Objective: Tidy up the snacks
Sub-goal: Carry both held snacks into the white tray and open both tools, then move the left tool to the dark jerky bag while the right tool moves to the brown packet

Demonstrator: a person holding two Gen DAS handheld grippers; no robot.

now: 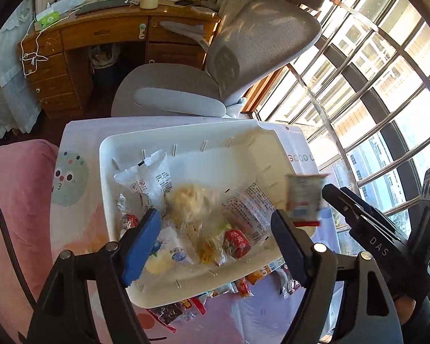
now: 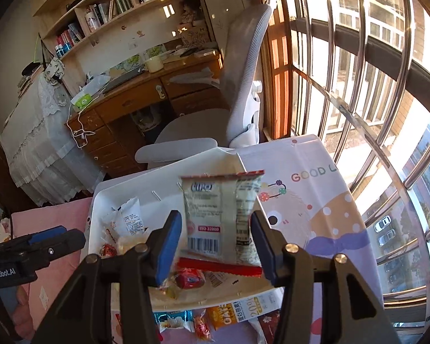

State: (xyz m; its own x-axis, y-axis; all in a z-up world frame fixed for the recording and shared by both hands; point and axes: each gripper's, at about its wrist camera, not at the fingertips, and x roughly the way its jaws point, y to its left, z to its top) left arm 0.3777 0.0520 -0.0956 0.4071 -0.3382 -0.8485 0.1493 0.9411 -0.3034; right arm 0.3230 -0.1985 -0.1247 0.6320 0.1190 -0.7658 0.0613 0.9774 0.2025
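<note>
Reading right wrist view left to right: left gripper [image 2: 57, 239] at lower left edge, body marked "GenRobot.AI". White tray [image 2: 96, 215] next, wrapped snacks piled in its near half. Right gripper [image 2: 216, 215] at centre bottom, jaws apart; pale packet [image 2: 220, 218] sits between them over the tray, blurred, left pad clear of it, so not clamped. Packet shows a barcode and a red "ISO 22000" tag. Tablecloth [image 2: 309, 176] at right reads "GOOD L…". More snacks [image 2: 223, 315] lie loose on the cloth below the tray. Left wrist view: left gripper open above the pile, empty; "DAS" on the right gripper at lower right.
</note>
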